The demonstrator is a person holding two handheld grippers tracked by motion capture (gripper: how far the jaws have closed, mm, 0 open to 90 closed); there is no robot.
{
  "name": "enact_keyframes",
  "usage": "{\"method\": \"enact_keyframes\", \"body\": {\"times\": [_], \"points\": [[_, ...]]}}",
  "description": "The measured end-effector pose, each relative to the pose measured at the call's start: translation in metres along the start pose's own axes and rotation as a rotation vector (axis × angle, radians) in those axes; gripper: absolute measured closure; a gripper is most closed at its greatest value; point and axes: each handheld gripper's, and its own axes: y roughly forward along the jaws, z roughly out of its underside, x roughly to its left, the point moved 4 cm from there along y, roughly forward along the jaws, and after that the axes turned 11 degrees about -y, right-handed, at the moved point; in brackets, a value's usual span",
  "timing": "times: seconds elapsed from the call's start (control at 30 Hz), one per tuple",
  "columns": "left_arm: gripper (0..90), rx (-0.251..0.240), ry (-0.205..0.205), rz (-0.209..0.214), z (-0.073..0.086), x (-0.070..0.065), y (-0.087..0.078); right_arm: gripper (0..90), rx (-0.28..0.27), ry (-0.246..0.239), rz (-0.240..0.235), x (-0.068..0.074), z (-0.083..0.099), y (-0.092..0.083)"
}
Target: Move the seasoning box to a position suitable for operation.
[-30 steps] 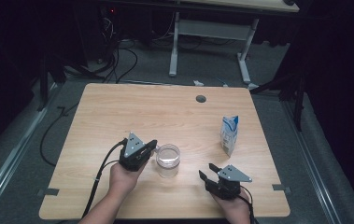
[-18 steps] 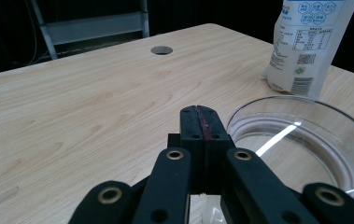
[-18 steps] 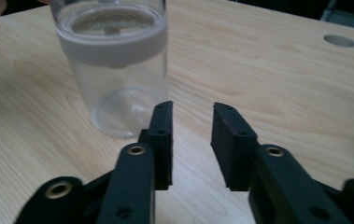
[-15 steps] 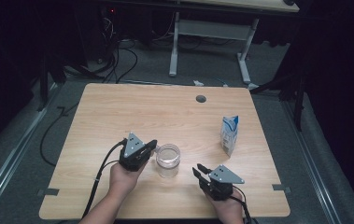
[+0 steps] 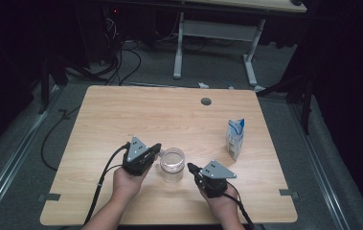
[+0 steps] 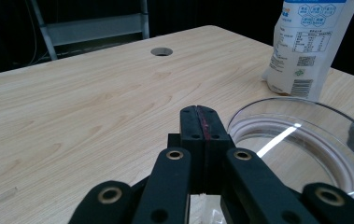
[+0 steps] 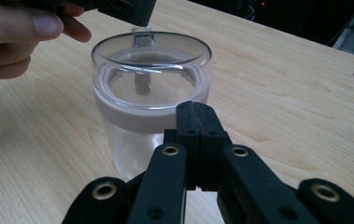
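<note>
A clear plastic cup (image 5: 172, 160) with a whitish band stands near the front of the wooden table (image 5: 145, 115). My left gripper (image 5: 157, 148) rests just left of the cup, its tip at the rim, jaws pressed flat together in the left gripper view (image 6: 198, 112) with nothing showing between them. In the right gripper view the cup (image 7: 151, 79) stands close ahead, with the left gripper (image 7: 128, 11) above a small clear tab on its far rim. My right gripper (image 5: 190, 167) points at the cup from the right; its jaws have just been closing and now meet (image 7: 195, 108), empty.
A blue and white carton (image 5: 235, 138) stands upright right of the cup, also seen in the left gripper view (image 6: 305, 46). A round cable hole (image 5: 206, 101) lies near the table's far edge. Desk legs and cables stand on the floor beyond.
My right gripper has moved left and a little up toward the cup, and its jaws have closed. The left gripper and the cup have stayed put.
</note>
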Motion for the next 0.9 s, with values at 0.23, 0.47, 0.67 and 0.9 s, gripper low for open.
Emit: {"method": "enact_keyframes", "body": {"times": [0.23,0.47,0.67,0.9], "points": [[90.0,-0.001,-0.006,0.000,0.000,0.000,-0.001,90.0,-0.003,0.009,-0.024,0.005,0.005,0.004],[90.0,-0.006,-0.014,0.002,0.001,0.000,-0.001,89.9,-0.009,0.008,-0.047,0.011,0.008,0.004],[90.0,-0.007,-0.015,0.004,0.001,0.000,-0.001,89.8,-0.016,0.001,-0.052,0.011,0.008,0.004],[90.0,-0.006,-0.015,0.005,0.001,0.000,-0.001,89.8,-0.024,0.002,-0.052,0.010,0.006,0.004]]}}
